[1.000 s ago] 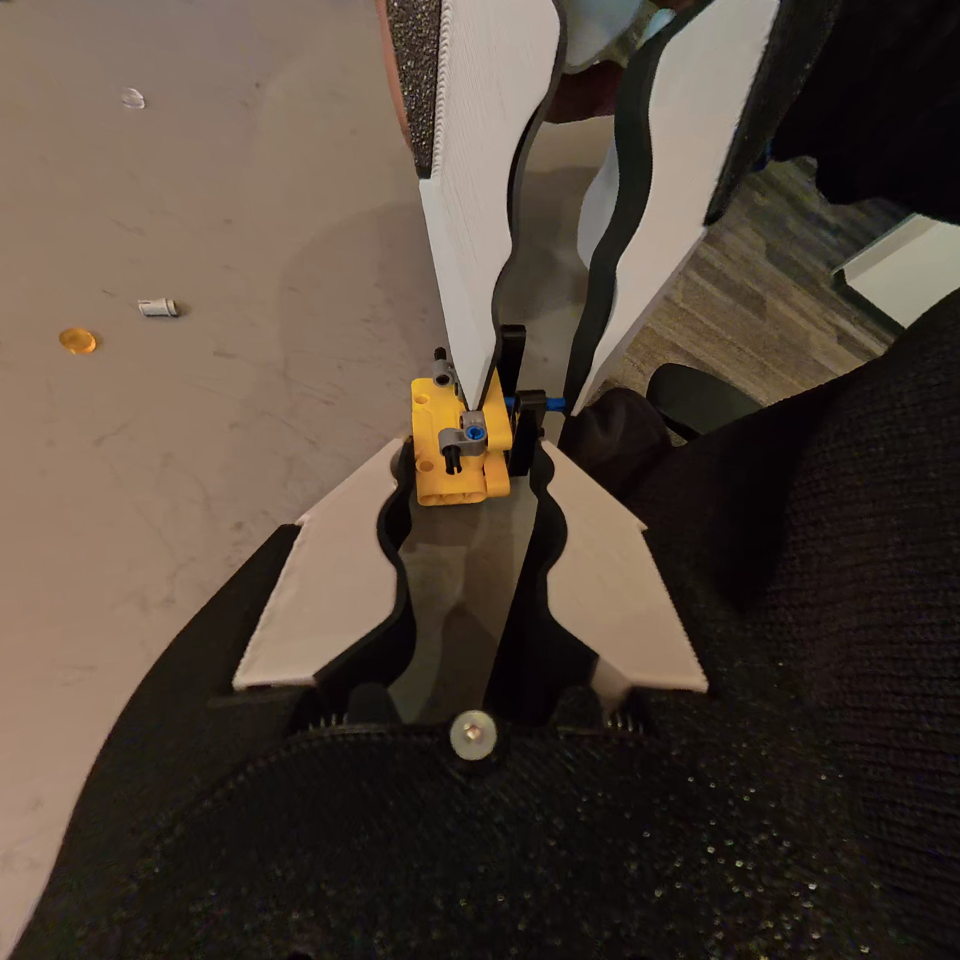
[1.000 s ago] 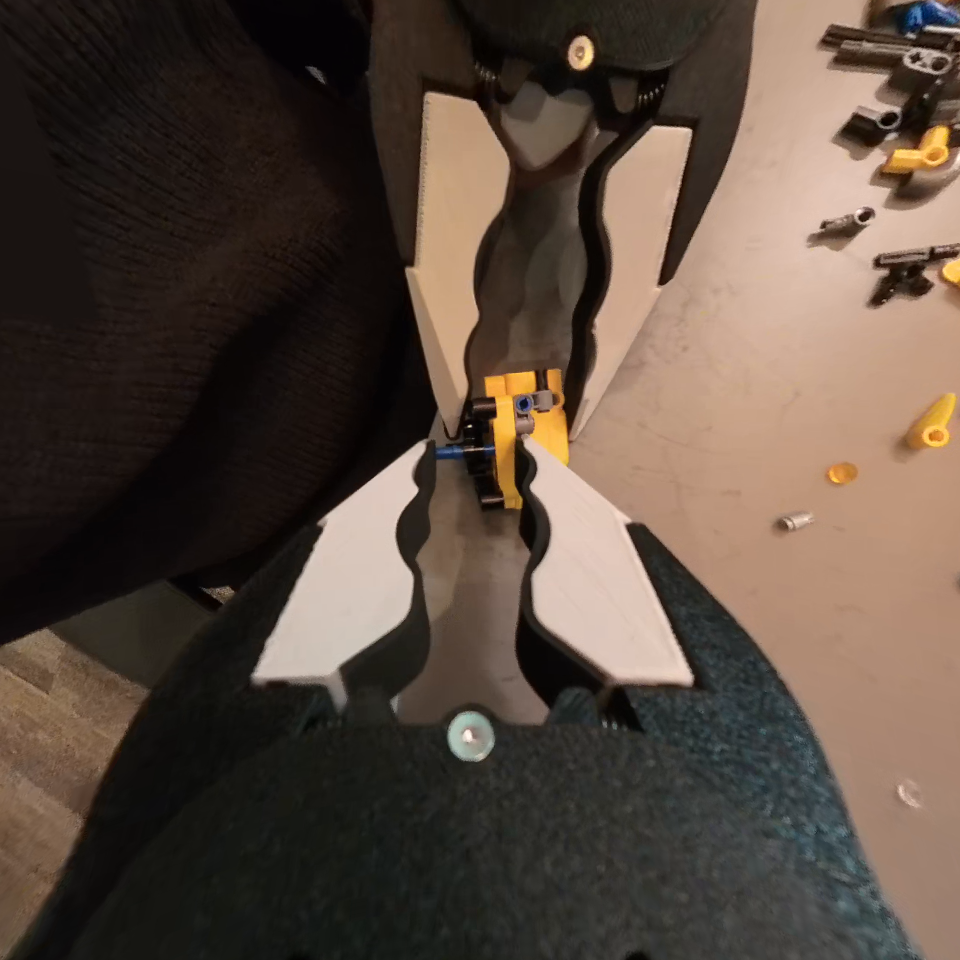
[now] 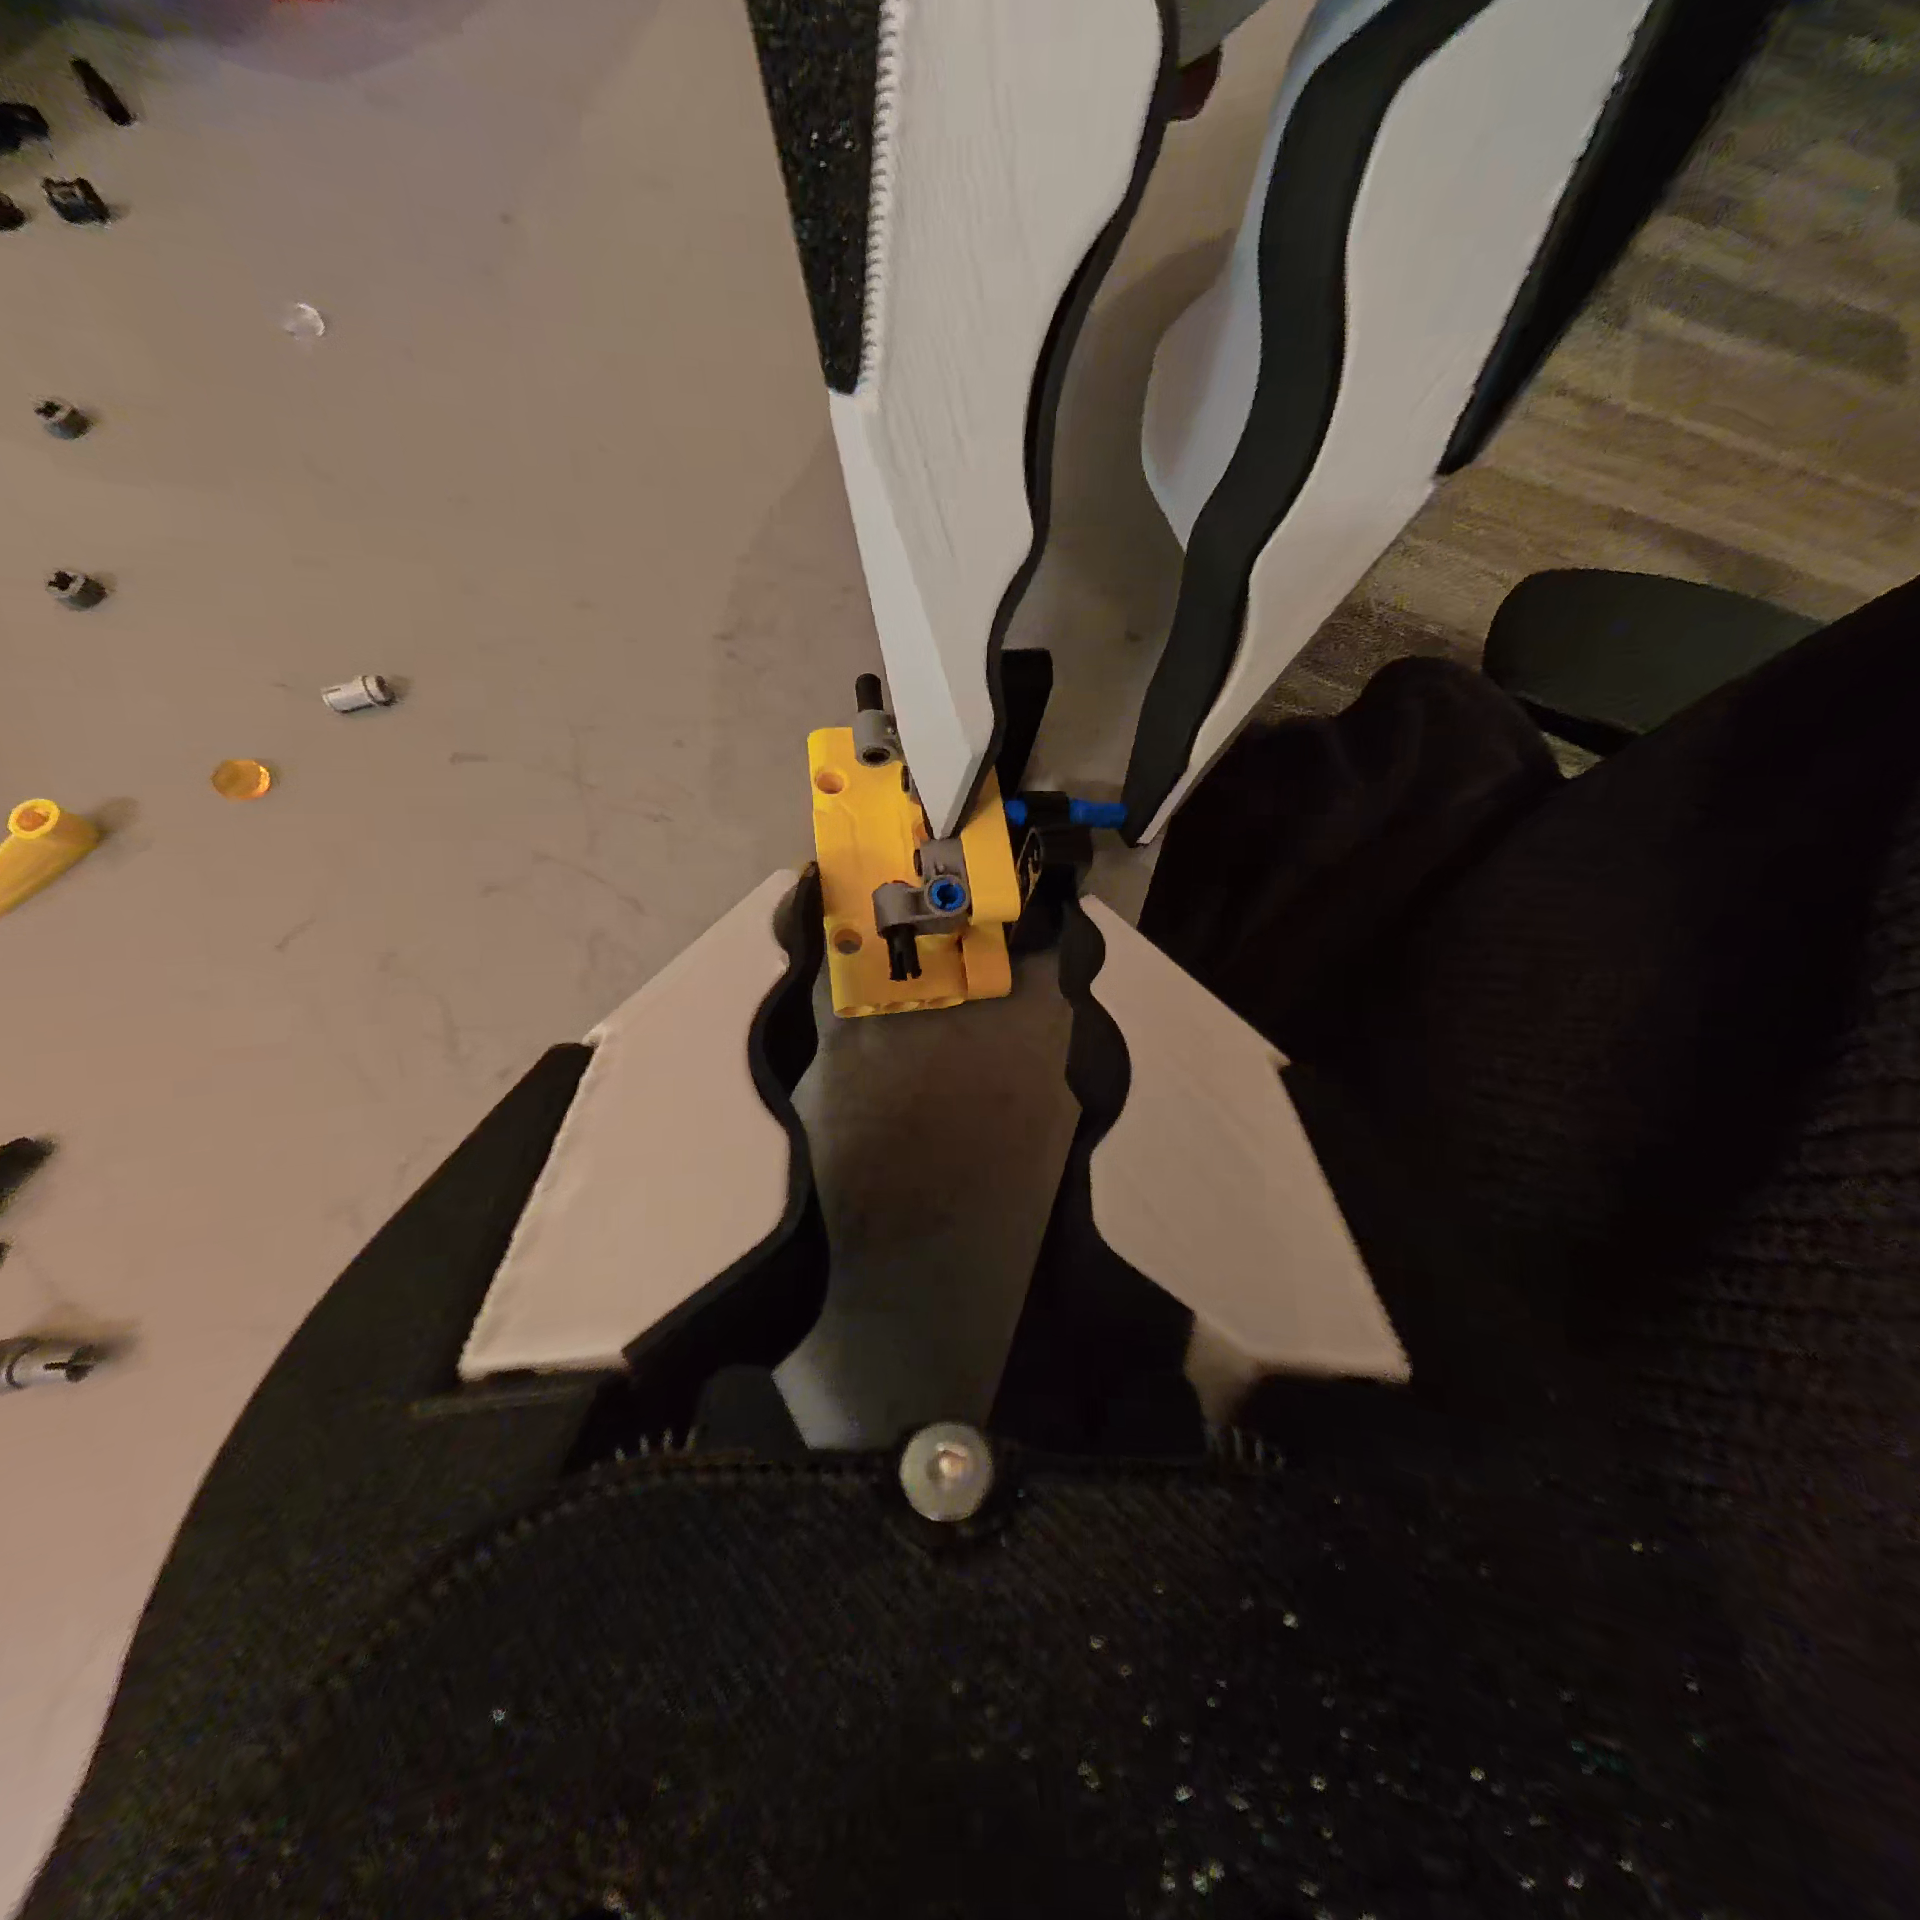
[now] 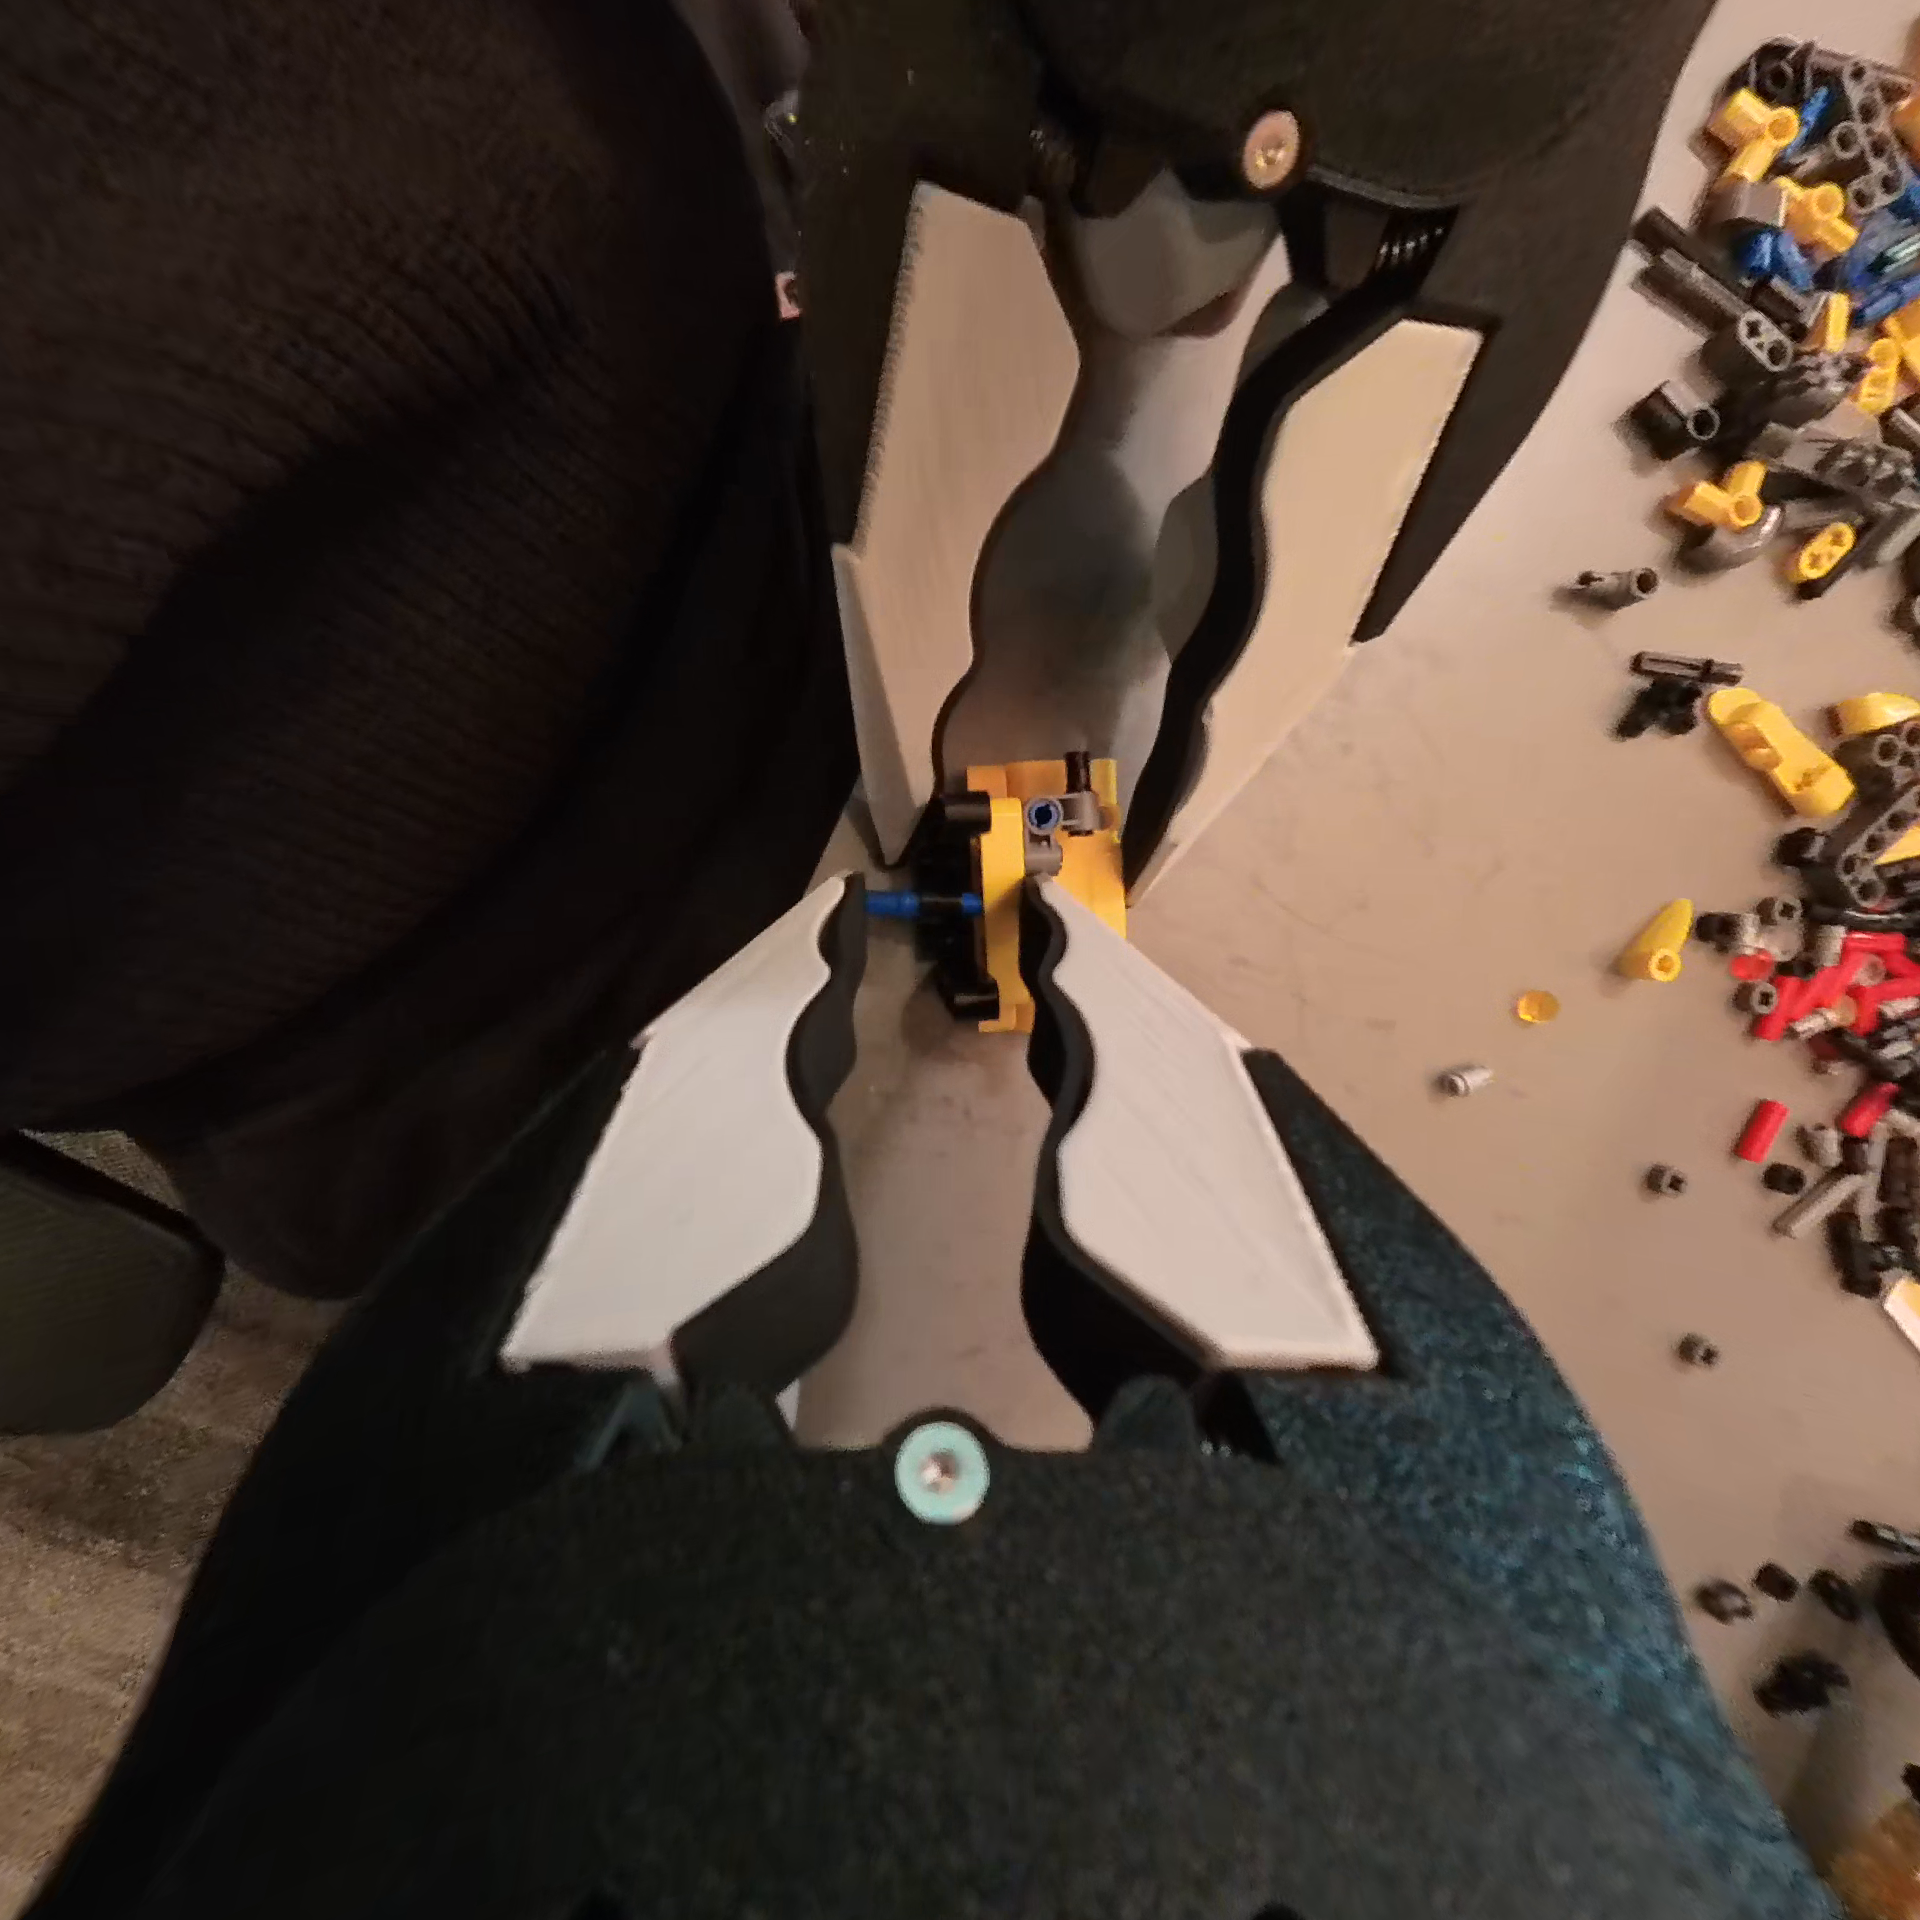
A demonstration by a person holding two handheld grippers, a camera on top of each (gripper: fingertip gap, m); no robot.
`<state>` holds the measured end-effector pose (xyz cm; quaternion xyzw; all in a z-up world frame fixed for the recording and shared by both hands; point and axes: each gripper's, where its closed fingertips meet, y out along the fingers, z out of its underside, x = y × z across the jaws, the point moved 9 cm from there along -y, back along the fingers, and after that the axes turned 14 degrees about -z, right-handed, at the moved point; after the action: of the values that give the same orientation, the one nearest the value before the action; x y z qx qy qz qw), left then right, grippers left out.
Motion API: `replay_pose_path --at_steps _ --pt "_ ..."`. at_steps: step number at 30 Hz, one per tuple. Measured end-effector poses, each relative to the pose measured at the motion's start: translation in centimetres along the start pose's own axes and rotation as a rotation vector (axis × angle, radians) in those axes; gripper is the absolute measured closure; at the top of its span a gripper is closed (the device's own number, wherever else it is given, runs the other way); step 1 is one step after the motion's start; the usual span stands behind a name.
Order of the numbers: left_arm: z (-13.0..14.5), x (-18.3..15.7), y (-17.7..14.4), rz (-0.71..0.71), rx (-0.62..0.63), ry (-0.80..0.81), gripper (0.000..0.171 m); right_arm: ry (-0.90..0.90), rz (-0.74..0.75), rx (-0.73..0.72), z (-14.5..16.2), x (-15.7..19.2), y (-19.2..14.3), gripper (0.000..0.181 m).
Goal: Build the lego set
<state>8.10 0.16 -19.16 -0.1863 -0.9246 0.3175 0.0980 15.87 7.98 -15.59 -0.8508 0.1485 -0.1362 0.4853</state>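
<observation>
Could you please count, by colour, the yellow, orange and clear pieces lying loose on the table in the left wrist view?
Yellow: 1, the yellow cone
Orange: 1, the orange round stud
Clear: 1, the clear round stud
Total: 3

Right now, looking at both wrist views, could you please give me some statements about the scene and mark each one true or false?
1. The left gripper and right gripper both meet at the yellow-and-black assembly. True.
2. A blue pin sticks out of the assembly's black side. True.
3. The assembly lies untouched on the table. False: gripper fingertips clamp it.
4. The pile of loose parts is all green. False: yellow, black, red, blue, grey.
</observation>
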Motion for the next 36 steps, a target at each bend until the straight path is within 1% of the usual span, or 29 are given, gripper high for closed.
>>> replay_pose_path --at_steps 3,6,12,16,19,20,21,23,25,26,28,30,31,33,34,35,36 --pt "0.0 0.0 0.0 -0.001 0.0 0.002 0.131 0.006 -0.047 -0.051 0.4 -0.4 -0.1 0.154" --pt "0.0 0.0 0.0 -0.001 0.0 0.004 0.131 -0.005 -0.071 -0.072 0.6 -0.6 -0.1 0.154" --pt "0.0 0.0 0.0 -0.001 -0.001 0.006 0.131 -0.031 -0.074 -0.033 0.3 -0.6 -0.1 0.154" --pt "0.0 0.0 0.0 -0.003 0.003 -0.004 0.13 -0.013 -0.049 -0.062 0.5 -0.4 -0.1 0.152" --pt "0.1 0.2 -0.2 0.03 -0.016 -0.027 0.13 0.037 0.006 -0.134 0.9 0.2 -0.2 0.149" --pt "0.0 0.3 -0.2 0.044 -0.02 -0.044 0.129 0.061 0.019 -0.18 1.1 0.5 -0.4 0.139" --pt "0.0 0.4 -0.2 0.055 -0.02 -0.056 0.129 0.087 0.018 -0.245 1.3 0.8 -0.7 0.132" --pt "0.0 0.4 -0.3 0.064 -0.02 -0.063 0.129 0.133 0.028 -0.405 1.7 1.5 -1.3 0.127" --pt "0.0 0.4 -0.3 0.063 -0.02 -0.058 0.129 0.181 0.079 -0.549 2.2 2.1 -1.7 0.123" --pt "0.0 0.3 -0.3 0.062 -0.02 -0.055 0.129 0.204 0.113 -0.587 2.4 2.3 -1.7 0.122" --pt "0.0 0.3 -0.3 0.06 -0.017 -0.052 0.129 0.254 0.222 -0.624 2.7 2.8 -1.4 0.123" --pt "0.1 0.2 -0.2 0.048 -0.014 -0.046 0.128 0.312 0.357 -0.659 2.4 3.4 -0.9 0.13" --pt "0.1 0.1 -0.2 0.03 -0.011 -0.038 0.127 0.352 0.433 -0.663 2.3 3.8 -0.7 0.134" --pt "0.1 -0.1 -0.1 -0.051 -0.006 -0.021 0.127 0.425 0.598 -0.647 2.2 4.7 -0.3 0.134" --pt "0.1 -0.3 0.0 -0.088 -0.009 -0.008 0.125 0.464 0.676 -0.636 2.3 5.2 0.1 0.137" --pt "0.2 -0.7 0.1 -0.101 -0.016 -0.001 0.115 0.504 0.738 -0.623 2.4 5.8 0.5 0.141" --pt "0.2 -1.0 0.0 -0.087 -0.023 -0.011 0.101 0.54 0.775 -0.611 2.6 6.4 0.9 0.142"
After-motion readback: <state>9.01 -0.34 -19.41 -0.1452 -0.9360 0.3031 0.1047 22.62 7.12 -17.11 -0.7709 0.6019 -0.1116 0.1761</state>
